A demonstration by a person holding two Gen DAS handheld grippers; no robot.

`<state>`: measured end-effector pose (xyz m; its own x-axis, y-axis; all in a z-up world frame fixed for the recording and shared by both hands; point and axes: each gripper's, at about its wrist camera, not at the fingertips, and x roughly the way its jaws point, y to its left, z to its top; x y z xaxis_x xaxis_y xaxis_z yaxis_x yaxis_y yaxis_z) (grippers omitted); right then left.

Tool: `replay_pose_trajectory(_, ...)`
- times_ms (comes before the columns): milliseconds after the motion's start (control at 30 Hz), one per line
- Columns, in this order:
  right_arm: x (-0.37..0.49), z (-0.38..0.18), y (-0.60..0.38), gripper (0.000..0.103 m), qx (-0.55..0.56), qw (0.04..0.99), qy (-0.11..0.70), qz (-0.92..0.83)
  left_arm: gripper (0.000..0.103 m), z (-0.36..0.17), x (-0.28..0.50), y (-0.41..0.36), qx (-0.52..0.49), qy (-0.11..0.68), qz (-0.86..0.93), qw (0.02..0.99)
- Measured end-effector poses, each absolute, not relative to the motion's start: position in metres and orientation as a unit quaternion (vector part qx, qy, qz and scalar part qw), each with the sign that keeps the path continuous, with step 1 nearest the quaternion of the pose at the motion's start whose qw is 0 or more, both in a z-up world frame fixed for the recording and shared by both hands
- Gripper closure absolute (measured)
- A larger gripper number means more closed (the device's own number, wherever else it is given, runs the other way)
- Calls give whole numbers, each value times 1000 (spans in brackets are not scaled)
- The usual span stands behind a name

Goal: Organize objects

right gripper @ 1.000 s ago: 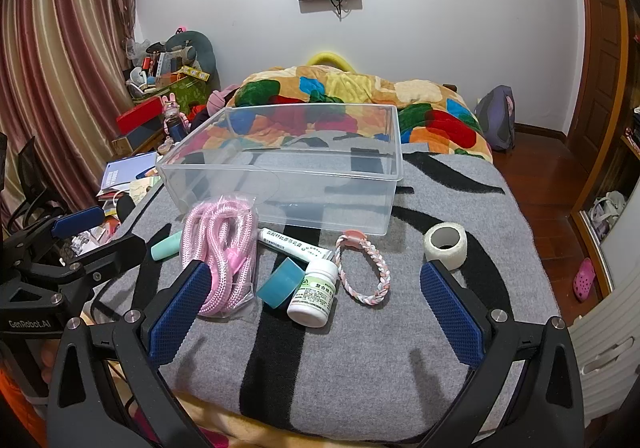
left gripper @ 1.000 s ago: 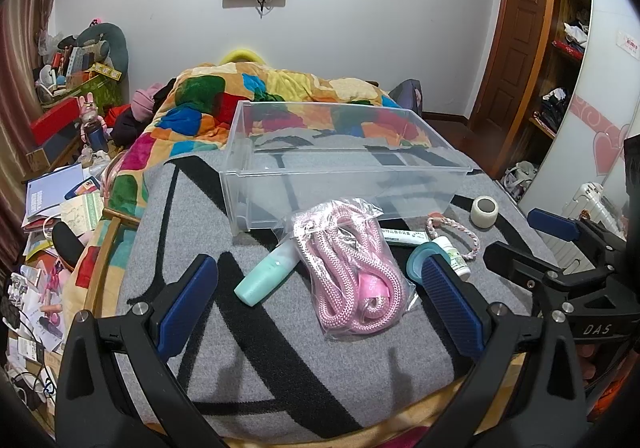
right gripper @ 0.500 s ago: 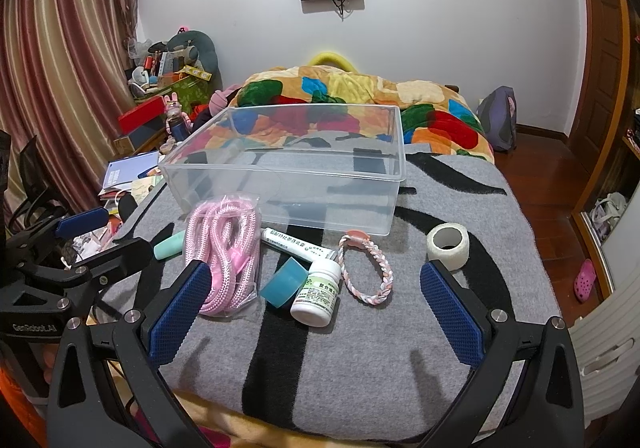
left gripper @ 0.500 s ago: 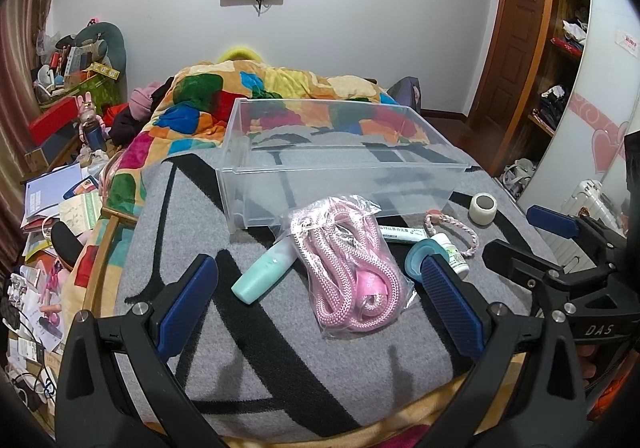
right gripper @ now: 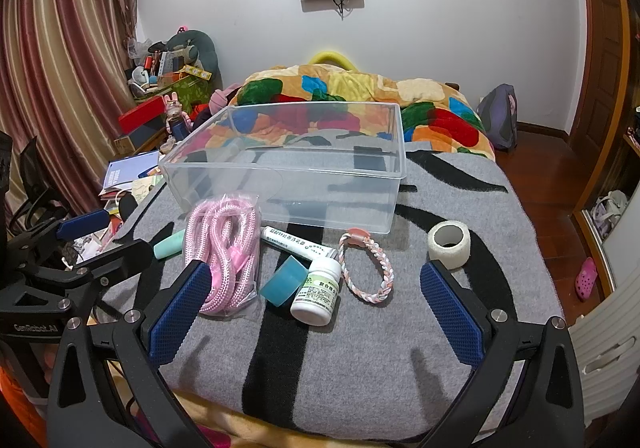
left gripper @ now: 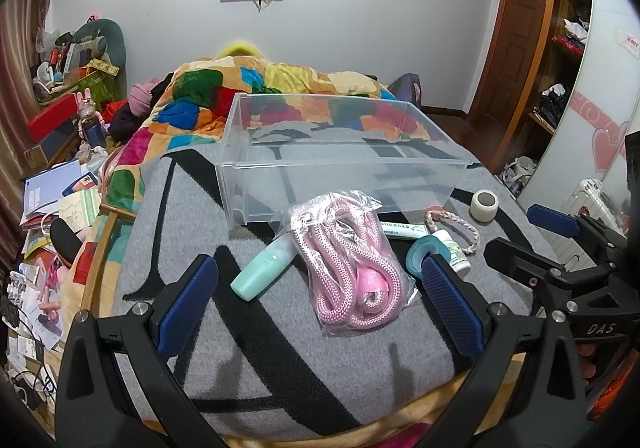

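A clear plastic bin (left gripper: 340, 168) (right gripper: 288, 168) stands empty on a grey and black blanket. In front of it lie a bagged pink rope (left gripper: 348, 264) (right gripper: 224, 248), a mint tube (left gripper: 264, 272) (right gripper: 168, 244), a white ointment tube (right gripper: 292, 244), a teal tape roll (right gripper: 282, 282) (left gripper: 418, 252), a white pill bottle (right gripper: 318, 292), a braided bracelet (right gripper: 368, 268) (left gripper: 460, 224) and a white tape roll (right gripper: 448, 244) (left gripper: 484, 200). My left gripper (left gripper: 320, 304) is open, just short of the rope bag. My right gripper (right gripper: 316, 312) is open, just short of the pill bottle.
A colourful quilt (right gripper: 360, 96) is heaped behind the bin. Papers, boxes and toys (left gripper: 60, 184) clutter the floor to the left of the bed. A wooden door and shelves (left gripper: 540, 48) stand at the right. The blanket's front edge (right gripper: 320, 420) is close below the grippers.
Both grippers have drifted slightly; the objects sit a touch lower in the right view. Nothing on the blanket has moved and both grippers stay open.
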<state>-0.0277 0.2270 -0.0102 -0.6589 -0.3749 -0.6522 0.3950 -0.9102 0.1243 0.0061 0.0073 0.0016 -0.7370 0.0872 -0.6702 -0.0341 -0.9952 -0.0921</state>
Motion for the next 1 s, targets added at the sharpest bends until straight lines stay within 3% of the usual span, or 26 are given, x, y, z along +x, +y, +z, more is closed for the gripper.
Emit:
replay_pose_trajectory(267, -32, -12, 232, 0, 348, 197, 12, -916, 1, -1, 4, -1, -360, -42, 931, 32)
replay_pose_trajectory(367, -35, -14, 237, 3, 349, 191, 7, -917, 20, -4, -3, -10, -371, -47, 927, 30)
replay_pose_trajectory(433, -39, -15, 240, 6, 352, 186, 8, -917, 24, -7, -7, -17, -380, -50, 923, 22)
replay_pose_trajectory(633, -56, -26, 251, 21, 369, 172, 13, -913, 37, -26, -22, -39, -409, -49, 911, -1)
replay_pose_trajectory(767, -70, -38, 254, 35, 392, 169, 10, -904, 51, -45, -34, -48, -442, -42, 896, -1)
replay_pose_trajectory(900, -88, -51, 254, 49, 415, 175, 9, -893, 52, -53, -41, -47, -452, -32, 891, 12)
replay_pose_trajectory(1000, -101, -58, 250, 53, 428, 185, 8, -885, 52, -55, -49, -42, -453, -24, 891, 22)
